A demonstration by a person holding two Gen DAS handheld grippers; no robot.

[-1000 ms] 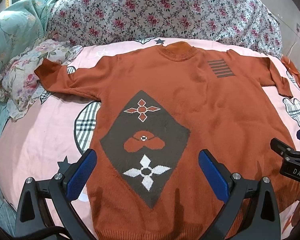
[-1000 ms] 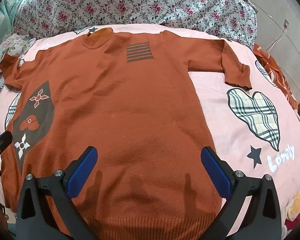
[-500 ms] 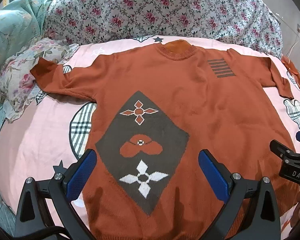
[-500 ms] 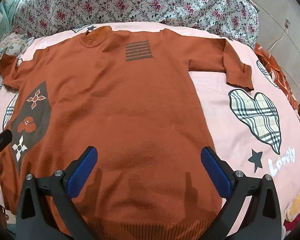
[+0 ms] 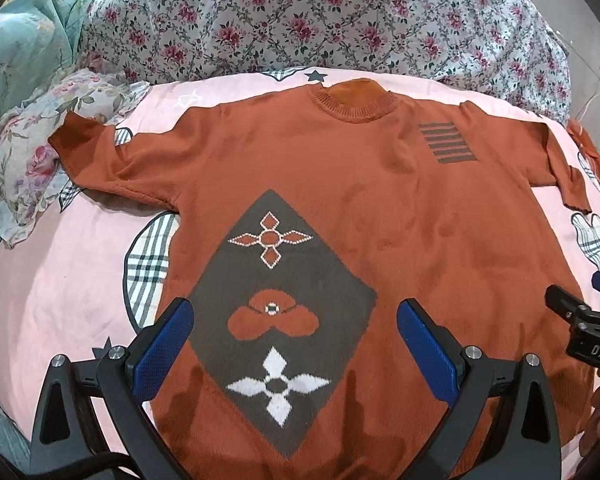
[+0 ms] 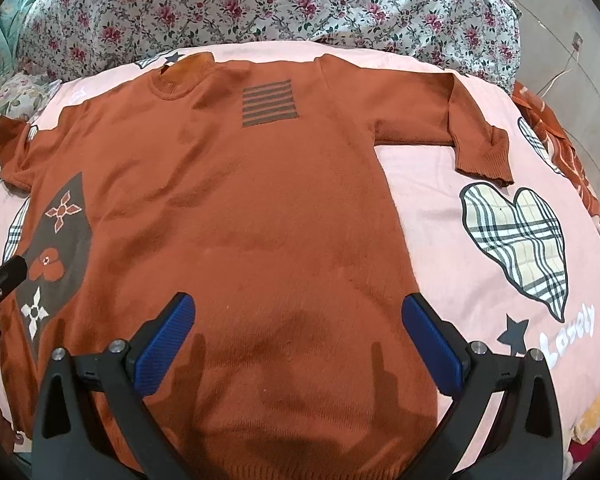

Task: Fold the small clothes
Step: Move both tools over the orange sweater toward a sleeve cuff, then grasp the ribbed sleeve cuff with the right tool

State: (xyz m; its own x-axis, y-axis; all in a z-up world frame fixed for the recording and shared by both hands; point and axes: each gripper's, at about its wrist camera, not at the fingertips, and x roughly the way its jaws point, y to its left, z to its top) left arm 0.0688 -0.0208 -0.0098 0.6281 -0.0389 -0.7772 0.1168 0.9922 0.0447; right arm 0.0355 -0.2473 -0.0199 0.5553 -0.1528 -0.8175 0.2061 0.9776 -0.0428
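A rust-orange knit sweater (image 5: 380,200) lies flat and face up on the pink bedsheet (image 5: 60,280), sleeves spread out. It has a dark diamond panel (image 5: 276,292) low on one side and a striped patch (image 5: 446,142) on the chest. It also shows in the right wrist view (image 6: 240,220). My left gripper (image 5: 296,336) is open and empty, hovering over the lower hem above the diamond. My right gripper (image 6: 298,332) is open and empty over the hem on the other side. The right gripper's tip shows at the left wrist view's edge (image 5: 580,320).
A floral quilt (image 5: 320,12) is heaped at the back. A teal blanket (image 5: 16,60) and a floral cloth (image 5: 32,152) lie at the left. Another orange garment (image 6: 560,152) lies at the far right edge. Bare pink sheet (image 6: 480,280) with a plaid heart lies right of the sweater.
Both grippers have drawn slightly back and up from the sweater, so it sits a little farther in view. Both stay open. The sweater has not moved.
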